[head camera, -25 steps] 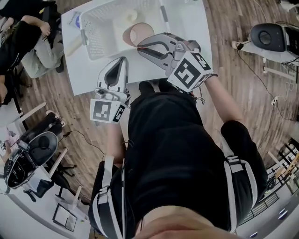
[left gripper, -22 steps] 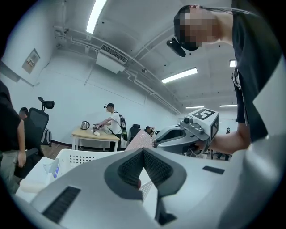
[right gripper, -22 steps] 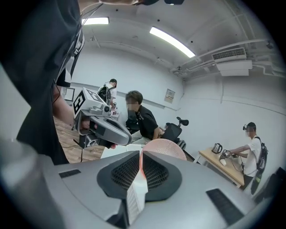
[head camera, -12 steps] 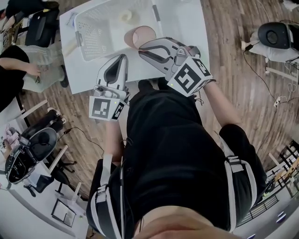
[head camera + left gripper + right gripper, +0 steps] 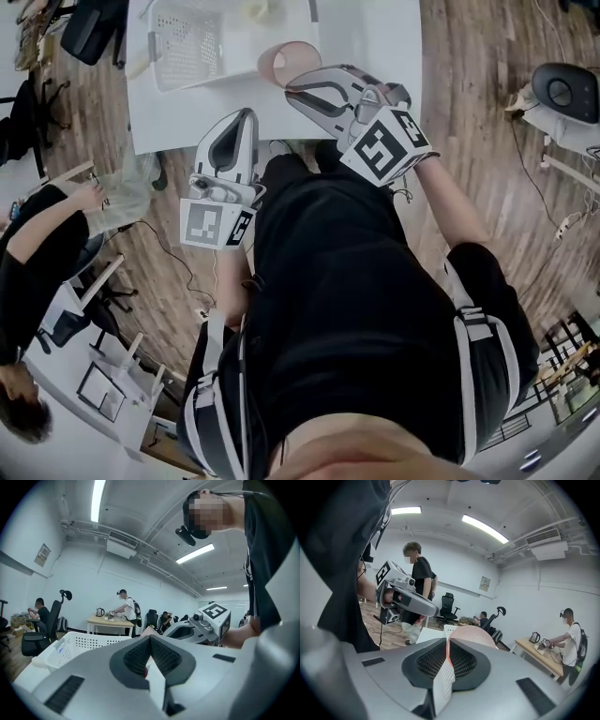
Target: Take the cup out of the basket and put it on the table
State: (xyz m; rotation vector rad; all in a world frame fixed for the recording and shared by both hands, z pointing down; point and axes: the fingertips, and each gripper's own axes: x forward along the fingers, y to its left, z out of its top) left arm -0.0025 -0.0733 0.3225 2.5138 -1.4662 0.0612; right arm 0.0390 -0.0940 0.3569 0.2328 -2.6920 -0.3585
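Pink cup (image 5: 287, 62) at upper centre of head view, just right of basket (image 5: 178, 47), at table (image 5: 375, 37); resting or lifted, can't tell. Likely light, thin, squashy plastic: pinch the rim gently. Right gripper (image 5: 294, 87) clamped narrow on its wall. Left gripper (image 5: 247, 114) closed, empty.

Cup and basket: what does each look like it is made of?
The cup looks like thin plastic: pink, translucent, with a finely textured wall that light passes through in the right gripper view. The basket is probably moulded plastic: white and matte, with walls pierced by regular rows of small holes.
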